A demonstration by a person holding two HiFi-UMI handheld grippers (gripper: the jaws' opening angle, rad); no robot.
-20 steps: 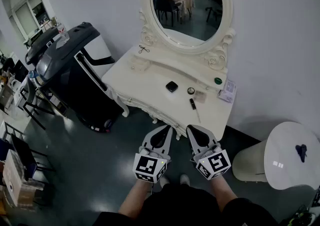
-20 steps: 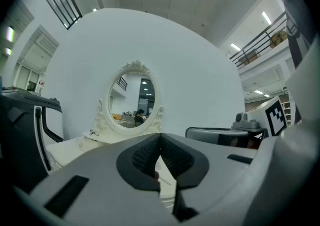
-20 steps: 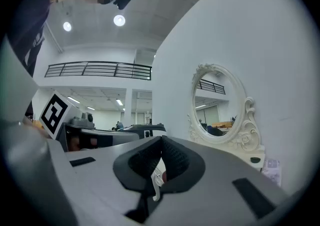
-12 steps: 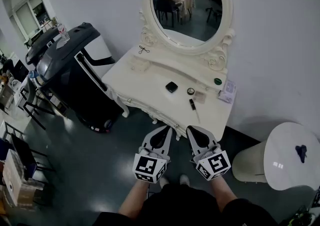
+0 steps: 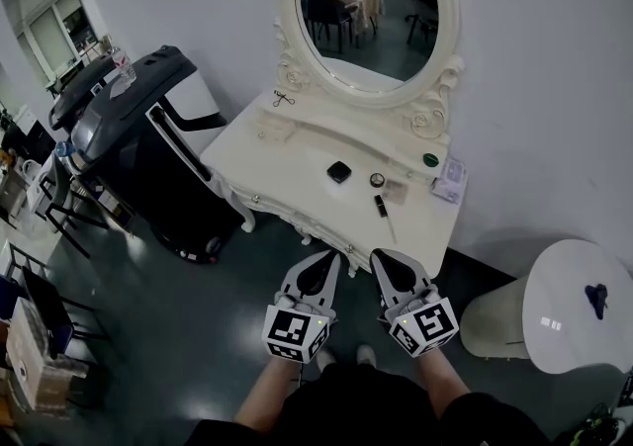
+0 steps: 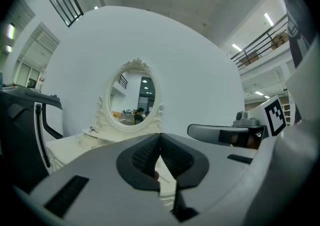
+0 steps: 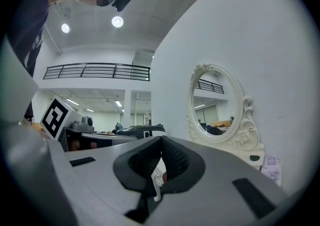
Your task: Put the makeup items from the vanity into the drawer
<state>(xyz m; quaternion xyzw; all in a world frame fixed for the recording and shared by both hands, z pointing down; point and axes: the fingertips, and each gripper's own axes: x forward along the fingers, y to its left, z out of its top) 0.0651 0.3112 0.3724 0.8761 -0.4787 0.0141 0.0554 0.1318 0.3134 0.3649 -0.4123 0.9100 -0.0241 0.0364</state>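
A cream vanity (image 5: 287, 152) with an oval mirror (image 5: 368, 9) stands against the wall ahead. On its top lie a black square compact (image 5: 339, 171), a small round pot (image 5: 378, 180), a dark lipstick (image 5: 380, 204), a thin pencil (image 5: 390, 227), a green round item (image 5: 430, 159) and a patterned packet (image 5: 449, 180). My left gripper (image 5: 329, 259) and right gripper (image 5: 381, 258) are side by side in front of the vanity, short of its front edge, both level. Each has its jaws closed tip to tip with nothing held. The vanity's drawer front is hidden from here.
A large black and white machine (image 5: 148, 137) stands left of the vanity. A round white table (image 5: 579, 306) with a dark object on it is at the right, with a beige bin (image 5: 495, 320) beside it. Chairs and boxes crowd the far left.
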